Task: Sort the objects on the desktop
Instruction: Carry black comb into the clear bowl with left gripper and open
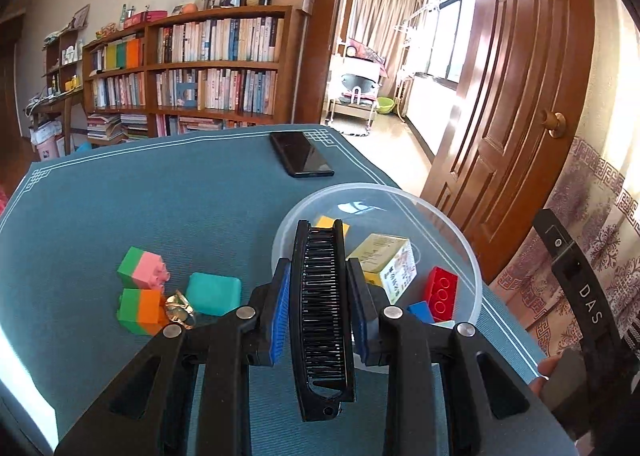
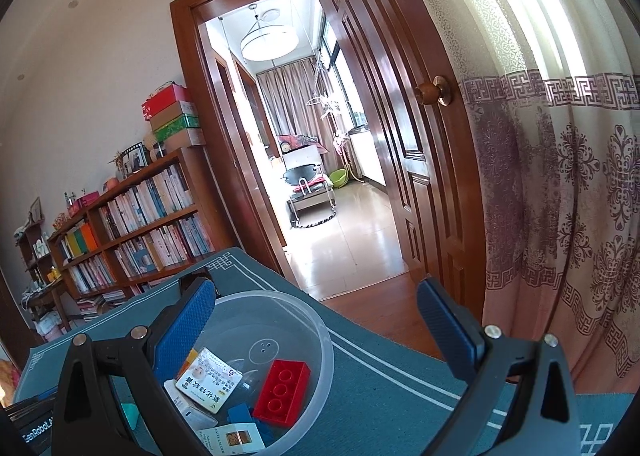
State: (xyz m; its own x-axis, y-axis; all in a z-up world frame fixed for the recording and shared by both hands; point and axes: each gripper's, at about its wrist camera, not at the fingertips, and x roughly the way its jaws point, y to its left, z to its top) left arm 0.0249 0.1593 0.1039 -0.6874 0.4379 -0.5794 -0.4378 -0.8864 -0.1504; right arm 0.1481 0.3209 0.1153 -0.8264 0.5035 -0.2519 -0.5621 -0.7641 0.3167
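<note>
One black comb point(image 1: 322, 320). One clear plastic bowl point(image 1: 460, 232) at lower right, holding one red brick point(image 1: 440, 290), one yellow block point(image 1: 328, 223), at least one blue brick point(image 1: 421, 311) and two small printed boxes point(image 2: 208, 378). At lower left, two two-coloured blocks point(image 1: 142, 271), one teal case point(image 1: 214, 293), one gold ring point(image 1: 181, 308). One phone point(image 1: 301, 153) at upper centre.

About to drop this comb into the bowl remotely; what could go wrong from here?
1. The black comb is longer than the left gripper pads, so on release it may tip over the clear bowl rim.
2. The bowl already holds the red brick and the small box; the comb may land propped up.
</note>
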